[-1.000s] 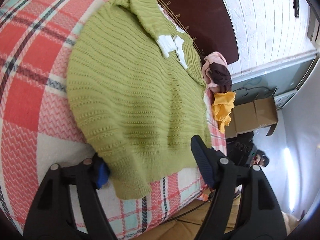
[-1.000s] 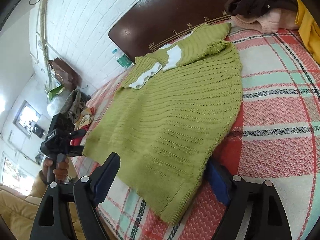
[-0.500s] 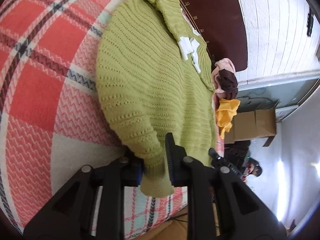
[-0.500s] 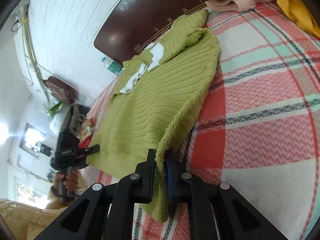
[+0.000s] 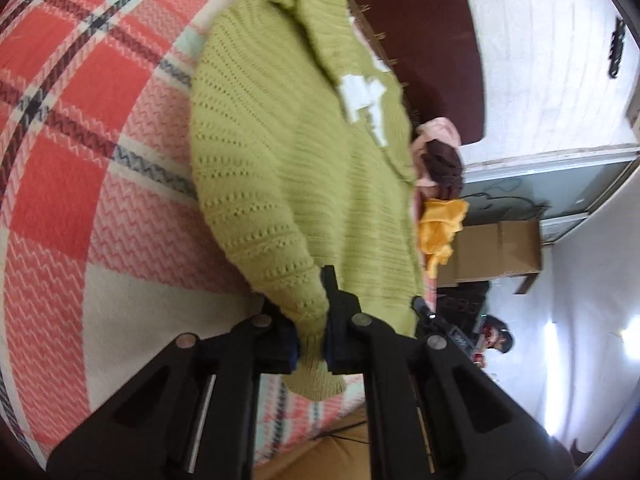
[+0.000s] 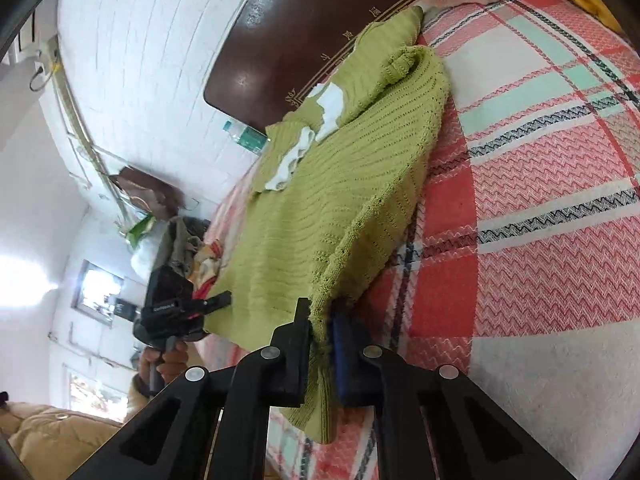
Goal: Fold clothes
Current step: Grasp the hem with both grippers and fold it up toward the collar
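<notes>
**Left wrist and right wrist views: both tongs pinching the hem of a green sweater**

Left wrist view: the left gripper (image 5: 310,336) has its two black fingers pressed together on one bottom corner of the green knitted sweater (image 5: 304,152), the hem bunched between the pads and a flap of knit hanging below them. The sweater lies spread on the plaid bedspread (image 5: 68,184), collar end toward the dark headboard (image 5: 416,28), with white trim (image 5: 364,96) at the neck. Beside its far edge sit a pink and brown pile of clothes (image 5: 440,152) and a yellow garment (image 5: 440,228); a cardboard box (image 5: 500,248) stands on the floor beyond the bed.

Right wrist view: the right gripper (image 6: 320,344) likewise has its fingers closed on the opposite bottom corner of the sweater (image 6: 340,184), the gripped edge raised off the bedspread (image 6: 540,200) and folding in a ridge. The left gripper (image 6: 176,312) appears at the far hem corner, held in a hand (image 6: 164,360). A water bottle (image 6: 246,136) stands near the headboard (image 6: 296,24).
</notes>
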Demonstrator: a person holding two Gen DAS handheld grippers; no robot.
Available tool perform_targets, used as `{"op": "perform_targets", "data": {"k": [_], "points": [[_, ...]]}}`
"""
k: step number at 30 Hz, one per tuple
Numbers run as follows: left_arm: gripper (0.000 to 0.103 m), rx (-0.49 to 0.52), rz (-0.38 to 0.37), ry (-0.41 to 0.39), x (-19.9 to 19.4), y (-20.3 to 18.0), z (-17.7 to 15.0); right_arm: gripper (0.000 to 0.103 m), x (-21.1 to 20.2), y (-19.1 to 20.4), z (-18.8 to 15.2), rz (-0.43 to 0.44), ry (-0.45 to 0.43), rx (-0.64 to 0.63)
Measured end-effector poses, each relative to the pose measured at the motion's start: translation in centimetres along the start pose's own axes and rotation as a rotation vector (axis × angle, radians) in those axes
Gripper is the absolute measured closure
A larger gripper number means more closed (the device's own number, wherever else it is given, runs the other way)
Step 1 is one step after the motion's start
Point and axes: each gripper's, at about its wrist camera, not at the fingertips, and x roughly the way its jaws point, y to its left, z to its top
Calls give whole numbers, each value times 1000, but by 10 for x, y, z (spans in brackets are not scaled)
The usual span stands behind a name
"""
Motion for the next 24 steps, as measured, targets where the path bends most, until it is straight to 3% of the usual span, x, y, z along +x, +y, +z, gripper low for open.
{"op": "perform_targets", "data": {"k": [4,10,14,16,17,19,20,21,22,23,24], "points": [[93,16,-86,-6,-19,-16,-7,95,-13,11,-1,102,-19,7],[93,65,-138,-11,-45,-40,-24,98,-36,42,-5,151,-21,-70],[93,76,-111,-10,-52,-37,-32,99,-49,53,-14,151,1,-105],[92,68,-104,-4,-50,-29,-33,96,-48,42,-15,69,14,-81],[92,54,-111,7,-45,-21,-32,92,-46,34,-15,19,20,-62],[92,52,-42,4,-39,-8,-32,65,-44,19,-15,-76,29,-23],[92,60,3,-1,-37,-3,-32,47,-44,12,-17,-114,28,-3],[91,68,44,-1,-36,2,-32,45,-45,6,-18,-138,23,9],[81,76,84,-2,-35,6,-32,45,-47,4,-19,-137,10,8],[59,81,125,1,-33,10,-33,44,-49,3,-20,-139,-2,6],[55,90,107,3,-33,10,-33,42,-50,4,-20,-149,-8,-1]]}}
